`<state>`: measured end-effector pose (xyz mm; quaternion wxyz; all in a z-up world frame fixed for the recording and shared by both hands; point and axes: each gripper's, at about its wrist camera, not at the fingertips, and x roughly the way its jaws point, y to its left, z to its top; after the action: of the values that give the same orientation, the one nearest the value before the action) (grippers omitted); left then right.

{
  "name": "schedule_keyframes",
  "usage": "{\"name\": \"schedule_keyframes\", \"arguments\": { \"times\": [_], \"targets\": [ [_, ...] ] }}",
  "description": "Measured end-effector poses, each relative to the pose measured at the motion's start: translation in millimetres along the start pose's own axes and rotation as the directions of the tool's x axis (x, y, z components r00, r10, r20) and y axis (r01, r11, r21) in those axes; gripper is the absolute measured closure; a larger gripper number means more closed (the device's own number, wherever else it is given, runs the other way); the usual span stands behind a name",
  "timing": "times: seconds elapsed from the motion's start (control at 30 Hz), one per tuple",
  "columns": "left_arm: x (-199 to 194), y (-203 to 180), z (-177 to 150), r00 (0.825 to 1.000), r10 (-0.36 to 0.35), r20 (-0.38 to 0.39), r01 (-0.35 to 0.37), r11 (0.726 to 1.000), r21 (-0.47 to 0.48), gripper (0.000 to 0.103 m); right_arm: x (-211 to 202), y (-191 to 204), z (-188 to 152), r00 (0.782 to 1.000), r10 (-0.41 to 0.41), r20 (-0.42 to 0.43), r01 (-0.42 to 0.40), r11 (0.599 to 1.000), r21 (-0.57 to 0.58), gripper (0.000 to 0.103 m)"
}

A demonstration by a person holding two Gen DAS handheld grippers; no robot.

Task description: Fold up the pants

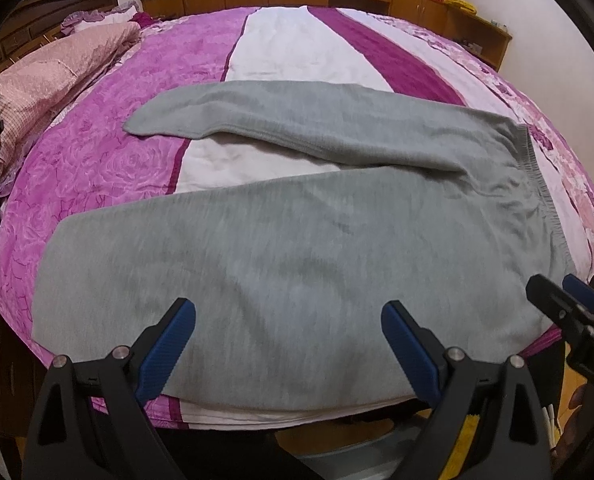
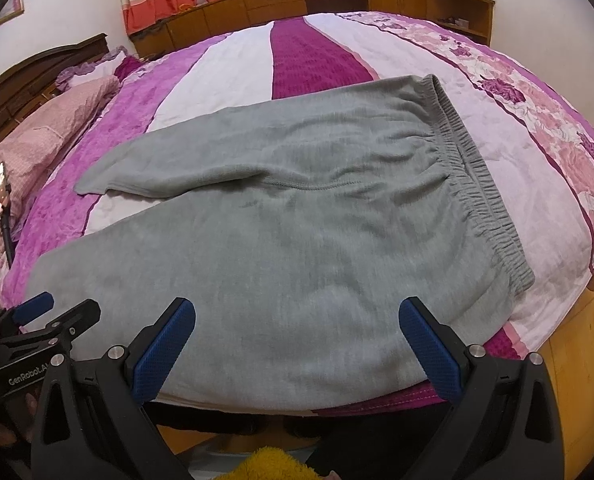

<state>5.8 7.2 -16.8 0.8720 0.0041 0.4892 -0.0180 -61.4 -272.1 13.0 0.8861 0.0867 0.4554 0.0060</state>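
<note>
"GenRobot.AI" on left tool (image 2: 37,312)

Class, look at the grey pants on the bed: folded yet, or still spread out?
Spread out. The grey pants lie flat on the bed, both legs apart in a V, waistband fully stretched, no layer doubled over.

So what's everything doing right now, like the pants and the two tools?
Grey pants: spread flat on the bed, not folded, legs apart in a V.
Waistband: lying flat at the right end, crinkly.
Left tool: open, holding nothing, over the near pant leg.
Right tool: open, holding nothing, over the near edge of the pants.
Bedspread: laid over the bed, under the pants.
</note>
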Motion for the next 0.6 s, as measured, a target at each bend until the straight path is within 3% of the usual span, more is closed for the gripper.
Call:
{"name": "schedule_keyframes", "arguments": {
  "times": [0.3, 0.6],
  "targets": [
    [5, 15, 21, 0.999, 0.032, -0.006, -0.032, 0.999, 0.014, 0.006, 9, -6, 13, 1.000, -0.002, -0.029, 0.002, 1.000, -0.001, 0.005],
    [12, 42, 64, 0.999, 0.049, -0.002, -0.049, 0.999, 0.003, 0.006, 19, -13, 46, 0.998, 0.011, -0.070, -0.011, 1.000, -0.009, 0.005]
  ]
}}
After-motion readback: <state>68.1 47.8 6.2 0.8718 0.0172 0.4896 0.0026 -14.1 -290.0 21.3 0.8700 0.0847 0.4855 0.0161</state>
